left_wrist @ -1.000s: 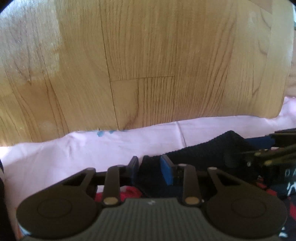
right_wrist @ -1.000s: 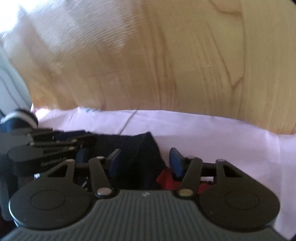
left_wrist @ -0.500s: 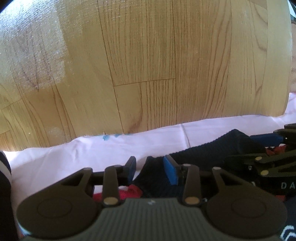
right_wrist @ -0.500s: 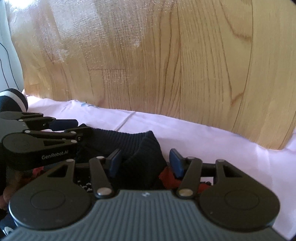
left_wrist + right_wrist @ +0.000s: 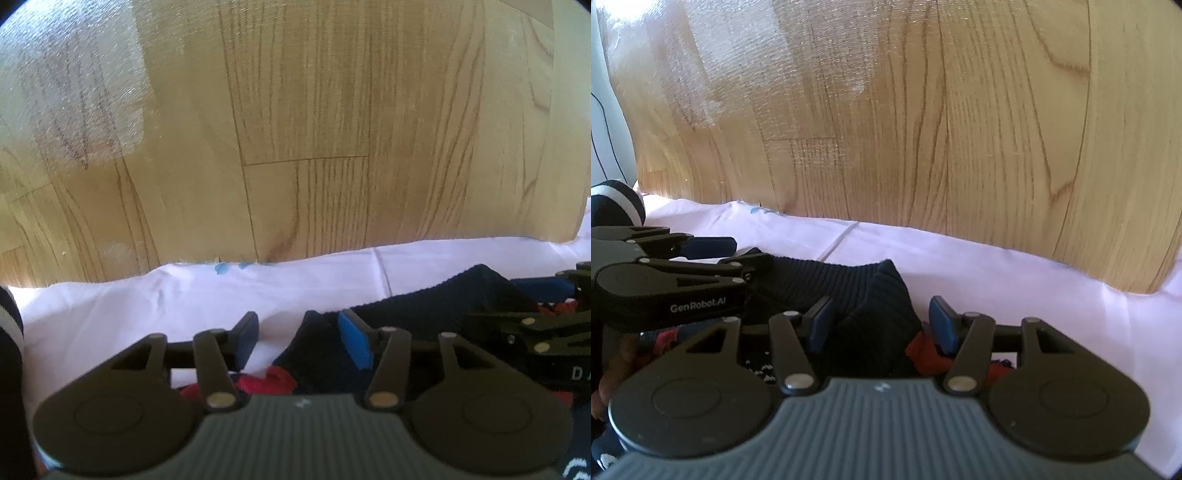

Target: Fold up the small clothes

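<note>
A small dark navy knitted garment (image 5: 424,306) with red parts (image 5: 269,382) lies on a pale pink cloth (image 5: 147,302). My left gripper (image 5: 299,338) is open, its jaws wide apart over the garment's left corner. My right gripper (image 5: 882,321) is open, its jaws standing either side of the ribbed navy edge (image 5: 875,295) without pinching it. The right gripper shows at the right of the left wrist view (image 5: 535,325); the left gripper shows at the left of the right wrist view (image 5: 676,280).
The pink cloth (image 5: 1015,288) lies on a wooden plank floor (image 5: 314,129), its far edge running across both views. A dark sleeve with a white stripe (image 5: 617,201) shows at the far left. A sunlit patch (image 5: 74,92) lies on the floor.
The left gripper's jaws have opened wider and let go of the garment's corner. Both grippers have dropped lower toward the cloth. The right gripper stays open.
</note>
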